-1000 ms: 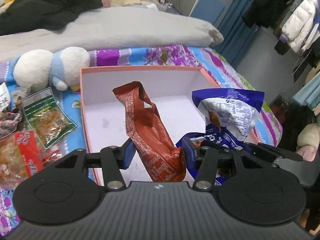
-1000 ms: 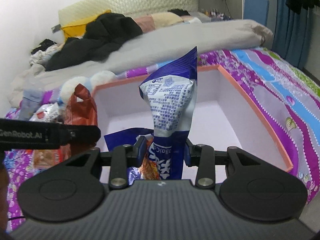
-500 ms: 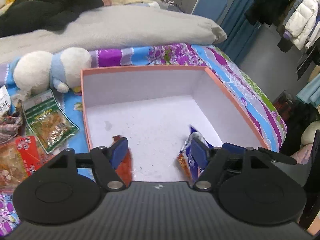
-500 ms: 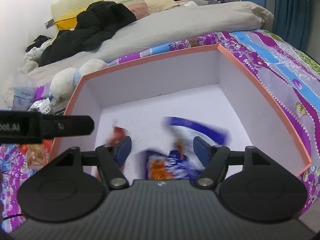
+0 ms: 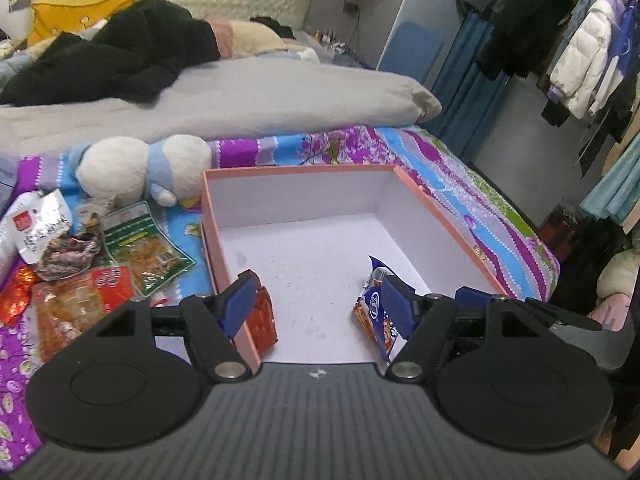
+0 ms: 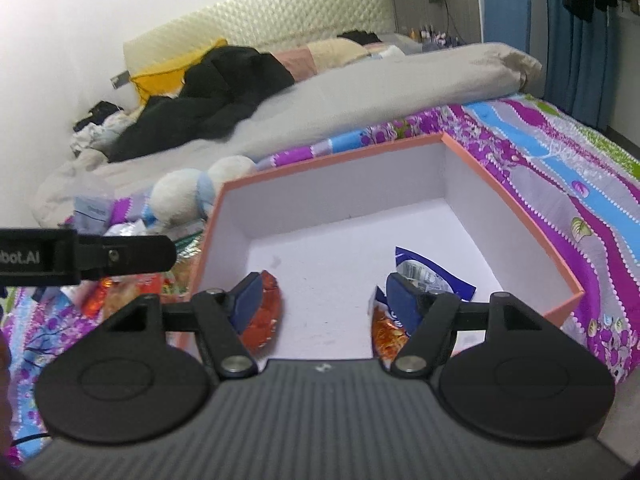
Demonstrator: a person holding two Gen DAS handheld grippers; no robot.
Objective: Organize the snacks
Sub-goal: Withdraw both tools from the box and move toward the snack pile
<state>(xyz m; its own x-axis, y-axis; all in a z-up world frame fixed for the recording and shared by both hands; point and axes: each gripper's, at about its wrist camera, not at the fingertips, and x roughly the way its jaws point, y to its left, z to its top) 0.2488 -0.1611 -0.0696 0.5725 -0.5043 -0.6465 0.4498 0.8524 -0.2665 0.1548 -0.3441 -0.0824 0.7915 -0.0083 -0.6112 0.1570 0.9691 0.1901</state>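
Observation:
A shallow box [image 5: 300, 170] with a salmon rim and white inside lies on the patterned bedspread. A red snack packet [image 5: 262, 320] lies on its floor by the near left wall, and a blue packet [image 5: 374, 312] lies at the near right. My left gripper [image 5: 318, 300] hovers open above the box's near edge with nothing between its fingers. In the right wrist view the same box [image 6: 332, 160] holds the red packet [image 6: 262, 316] and the blue packet [image 6: 424, 276]. My right gripper [image 6: 324, 296] is open and empty over them.
Loose snacks lie on the bedspread left of the box: a green packet [image 5: 144, 244], a red-orange packet [image 5: 76, 300] and a silver pouch [image 5: 40, 228]. A white plush toy [image 5: 140, 168] sits behind them. A grey duvet [image 5: 240, 100] lies beyond. The left gripper's body [image 6: 80, 258] shows at the right view's left edge.
Both grippers have opened and let go; the red and blue packets dropped from upright to lying on the box floor. Both grippers have drawn back and up from the box.

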